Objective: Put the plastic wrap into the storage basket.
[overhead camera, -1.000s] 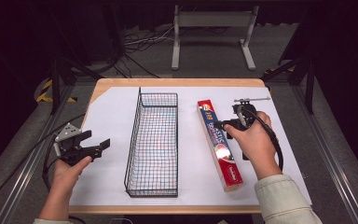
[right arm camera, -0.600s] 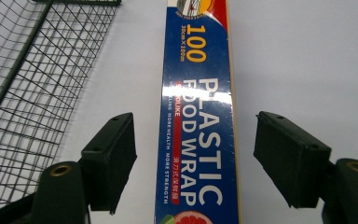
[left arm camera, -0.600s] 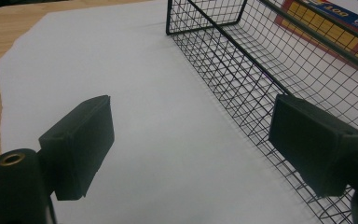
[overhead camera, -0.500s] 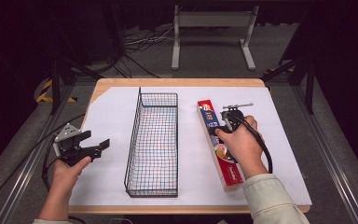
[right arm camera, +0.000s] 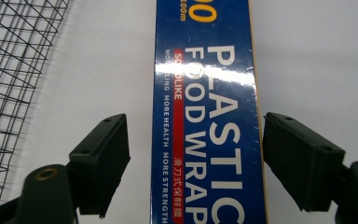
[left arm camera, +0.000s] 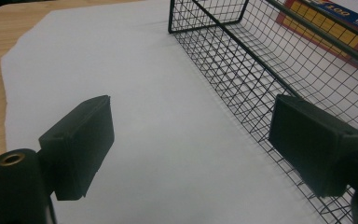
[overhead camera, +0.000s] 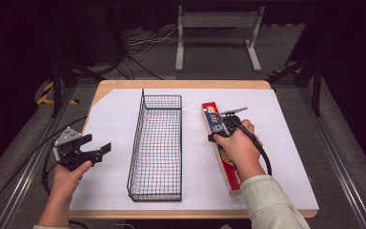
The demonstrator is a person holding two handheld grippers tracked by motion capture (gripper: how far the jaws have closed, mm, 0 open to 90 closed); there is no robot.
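Note:
A long blue and red plastic wrap box (overhead camera: 212, 113) lies lengthwise on the white sheet, right of a black wire basket (overhead camera: 136, 143). My right gripper (overhead camera: 220, 130) points down over the box's far half. In the right gripper view the box (right arm camera: 205, 116) runs between the two black jaws with a gap on each side. The jaws have just been opening, and my right gripper (right arm camera: 193, 126) is open. My left gripper (overhead camera: 98, 143) hovers at the table's left, open and holding nothing. In the left gripper view, that gripper (left arm camera: 193, 109) faces bare sheet beside the basket wall (left arm camera: 242, 93).
The white sheet (overhead camera: 109, 119) covers most of the wooden table (overhead camera: 181, 84). A metal stand (overhead camera: 217, 24) and loose cables (overhead camera: 138, 43) are on the floor behind the table. Rails run along both sides of the table.
My right hand has come down and shifted left onto the plastic wrap box, and its gripper now straddles it. The left hand has stayed put.

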